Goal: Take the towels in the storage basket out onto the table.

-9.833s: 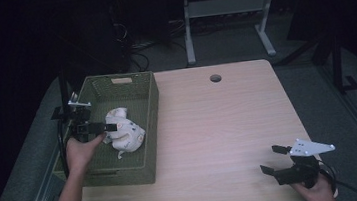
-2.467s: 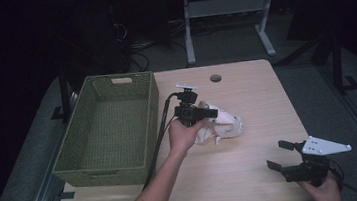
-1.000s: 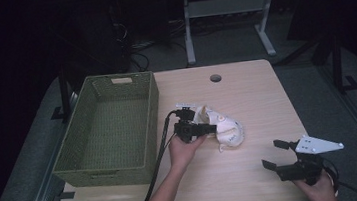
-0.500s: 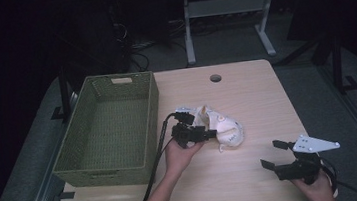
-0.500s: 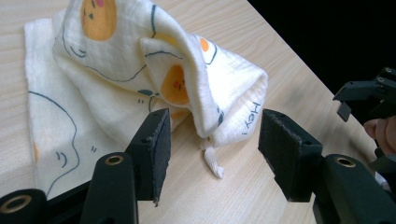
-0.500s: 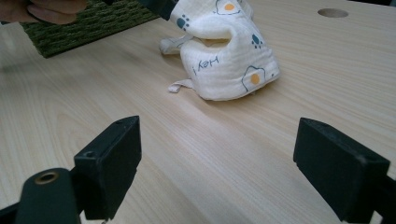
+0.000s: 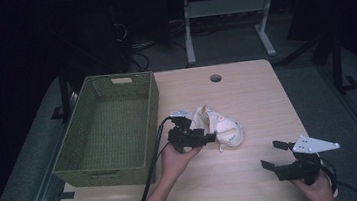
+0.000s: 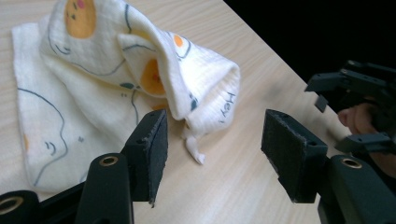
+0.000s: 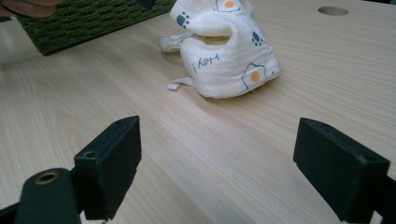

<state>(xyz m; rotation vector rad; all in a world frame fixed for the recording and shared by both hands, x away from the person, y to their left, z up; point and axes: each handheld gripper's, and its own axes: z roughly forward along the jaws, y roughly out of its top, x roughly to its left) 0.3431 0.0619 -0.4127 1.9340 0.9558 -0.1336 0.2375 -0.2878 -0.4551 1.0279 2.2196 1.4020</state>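
Printed cloth (image 8: pixel 126 79) lies on the table just past the left gripper's (image 8: pixel 212 154) parted jaws, released since a moment ago

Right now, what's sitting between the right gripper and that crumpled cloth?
Nothing: bare wooden table lies between the open right gripper and the cloth, as the right gripper view shows.

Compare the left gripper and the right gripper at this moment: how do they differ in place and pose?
The left gripper sits mid-table right at the crumpled printed cloth, beside the green basket; the right gripper sits near the table's front right corner, well apart from the cloth. The right gripper carries a grey three-cornered plate; none is plain on the left gripper. Both are open and hold nothing.
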